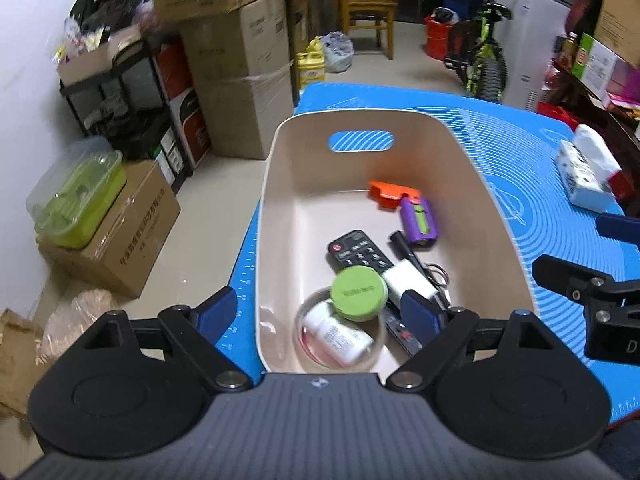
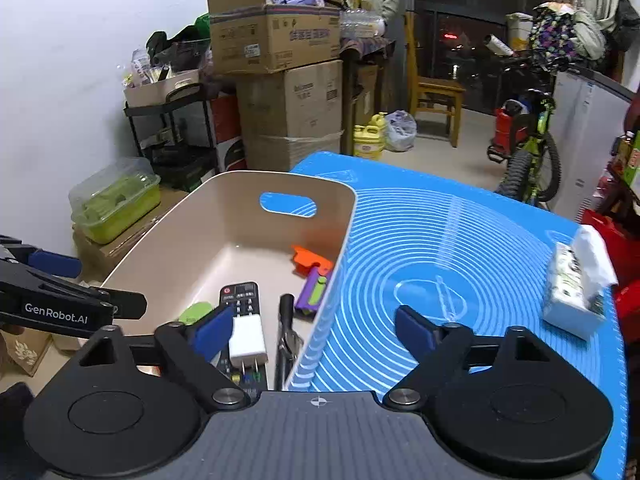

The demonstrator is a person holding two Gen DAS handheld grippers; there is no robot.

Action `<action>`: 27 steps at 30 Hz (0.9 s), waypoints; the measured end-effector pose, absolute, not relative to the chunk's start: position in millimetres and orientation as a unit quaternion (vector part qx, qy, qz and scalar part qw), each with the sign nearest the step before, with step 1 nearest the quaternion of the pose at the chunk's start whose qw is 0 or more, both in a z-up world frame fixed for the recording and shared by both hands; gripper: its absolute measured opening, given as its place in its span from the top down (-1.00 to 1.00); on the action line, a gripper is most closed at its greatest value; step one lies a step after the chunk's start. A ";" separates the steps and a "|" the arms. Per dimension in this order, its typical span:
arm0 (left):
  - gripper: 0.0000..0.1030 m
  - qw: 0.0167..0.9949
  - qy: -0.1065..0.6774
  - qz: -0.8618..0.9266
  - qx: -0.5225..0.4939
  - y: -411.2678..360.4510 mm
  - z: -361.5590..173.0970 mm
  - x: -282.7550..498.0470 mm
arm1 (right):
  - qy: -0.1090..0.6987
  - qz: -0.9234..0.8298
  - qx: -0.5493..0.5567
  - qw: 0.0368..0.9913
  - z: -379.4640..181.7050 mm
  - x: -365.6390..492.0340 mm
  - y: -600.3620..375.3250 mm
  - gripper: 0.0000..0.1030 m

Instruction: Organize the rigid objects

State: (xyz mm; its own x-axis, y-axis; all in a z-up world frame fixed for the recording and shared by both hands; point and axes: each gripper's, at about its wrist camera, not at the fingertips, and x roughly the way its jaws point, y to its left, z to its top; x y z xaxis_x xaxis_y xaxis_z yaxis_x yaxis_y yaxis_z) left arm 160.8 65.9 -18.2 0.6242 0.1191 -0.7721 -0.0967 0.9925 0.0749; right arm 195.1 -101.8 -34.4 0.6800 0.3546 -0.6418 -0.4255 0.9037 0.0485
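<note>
A beige bin [image 1: 276, 168] [image 2: 180, 216] sits on the blue mat [image 1: 560, 184] [image 2: 440, 240]. Inside lie an orange toy [image 1: 386, 194] [image 2: 310, 262], a purple and green toy [image 1: 418, 220] [image 2: 314, 290], a black remote [image 1: 358, 252] [image 2: 240, 294], a white charger [image 1: 404, 278] [image 2: 248, 340], a green-lidded jar [image 1: 358, 292], a white bottle [image 1: 336, 336] in a clear bowl [image 1: 304, 316], and a black pen-like tool [image 1: 408, 250] [image 2: 286, 328]. My left gripper [image 1: 320, 316] hangs open over the bin's near end, holding nothing. My right gripper [image 2: 316, 332] is open astride the bin's right wall, empty.
A tissue pack [image 1: 584, 176] [image 2: 576, 288] lies on the mat's right side. Stacked cardboard boxes [image 1: 240, 72] [image 2: 292, 112], a black shelf [image 1: 120, 100], a green container [image 1: 76, 196] on a box, a wooden chair [image 1: 368, 8] and a bicycle [image 2: 532, 152] stand beyond the table.
</note>
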 end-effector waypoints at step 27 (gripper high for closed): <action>-0.71 0.927 0.375 0.029 0.012 10.9 35.4 58.4 | 0.318 0.140 -0.009 0.938 14.7 55.8 -175.7 -0.85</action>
State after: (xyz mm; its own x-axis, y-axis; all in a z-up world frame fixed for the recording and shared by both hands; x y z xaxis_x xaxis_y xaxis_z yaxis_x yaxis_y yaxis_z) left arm 58.4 10.9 35.4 0.7173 0.0616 -0.6941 -0.0443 0.9981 0.0428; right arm 55.8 -175.7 14.7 0.7584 0.2559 -0.5995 -0.2673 0.9609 0.0720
